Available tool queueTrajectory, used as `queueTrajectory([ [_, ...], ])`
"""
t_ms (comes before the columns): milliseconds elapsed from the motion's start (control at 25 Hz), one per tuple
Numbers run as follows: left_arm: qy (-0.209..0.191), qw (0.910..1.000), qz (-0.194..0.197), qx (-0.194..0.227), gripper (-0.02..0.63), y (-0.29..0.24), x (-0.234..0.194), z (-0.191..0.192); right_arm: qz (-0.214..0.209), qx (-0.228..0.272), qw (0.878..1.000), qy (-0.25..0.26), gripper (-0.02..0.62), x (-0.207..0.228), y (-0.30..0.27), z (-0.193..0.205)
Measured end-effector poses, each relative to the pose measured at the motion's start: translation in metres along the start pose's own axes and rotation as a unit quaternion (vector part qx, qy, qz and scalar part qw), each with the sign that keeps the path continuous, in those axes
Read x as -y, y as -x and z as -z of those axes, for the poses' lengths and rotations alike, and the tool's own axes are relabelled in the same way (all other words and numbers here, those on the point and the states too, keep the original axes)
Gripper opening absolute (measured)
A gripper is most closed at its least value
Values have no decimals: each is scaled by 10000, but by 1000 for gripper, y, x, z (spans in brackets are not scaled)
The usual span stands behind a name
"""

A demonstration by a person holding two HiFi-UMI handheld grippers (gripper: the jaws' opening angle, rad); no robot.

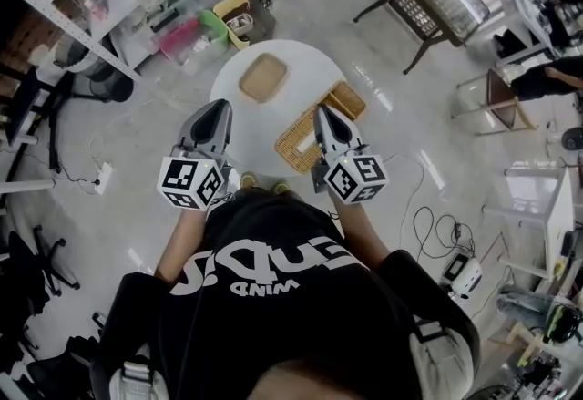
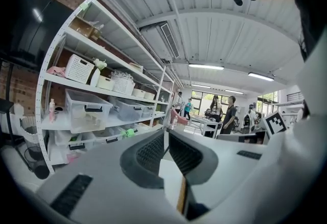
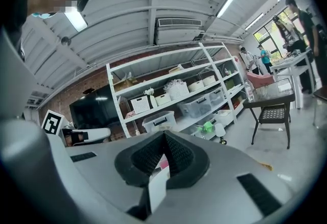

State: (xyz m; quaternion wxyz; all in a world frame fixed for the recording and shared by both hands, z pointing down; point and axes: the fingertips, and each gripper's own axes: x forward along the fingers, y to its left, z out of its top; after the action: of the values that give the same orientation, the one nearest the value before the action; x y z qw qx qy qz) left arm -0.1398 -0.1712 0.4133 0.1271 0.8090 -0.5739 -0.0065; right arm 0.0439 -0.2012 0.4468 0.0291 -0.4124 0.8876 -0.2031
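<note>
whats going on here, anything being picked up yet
Not yet. A person stands at a round white table with a two-jaw gripper in each hand. The left gripper and the right gripper are held above the table's near side, jaws together with nothing between them. A square tan wooden tray and two woven rattan trays lie on the table, none gripped.

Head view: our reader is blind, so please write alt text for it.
Seen from above, a person in a black shirt holds the left gripper and right gripper, both shut, toward a round white table bearing a square wooden tray and woven mats.
</note>
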Motion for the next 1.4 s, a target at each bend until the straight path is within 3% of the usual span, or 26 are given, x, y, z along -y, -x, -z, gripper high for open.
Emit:
queueTrajectory([
  [200, 119, 9997, 210, -8, 91, -13, -7, 2, 115, 27, 9999, 4, -2, 3, -5, -1],
  [560, 315, 9980, 293, -453, 241, -44, -35, 34, 270, -20, 9996, -54, -2, 5, -15, 5],
  [920, 422, 9932, 189, -1065, 255, -86, -71, 94, 522, -105, 9985, -134, -2, 13, -11, 13],
  [1400, 456, 9784, 38, -2015, 282, -140, -104, 179, 789, -312, 9960, -281, -2, 22, -9, 24],
])
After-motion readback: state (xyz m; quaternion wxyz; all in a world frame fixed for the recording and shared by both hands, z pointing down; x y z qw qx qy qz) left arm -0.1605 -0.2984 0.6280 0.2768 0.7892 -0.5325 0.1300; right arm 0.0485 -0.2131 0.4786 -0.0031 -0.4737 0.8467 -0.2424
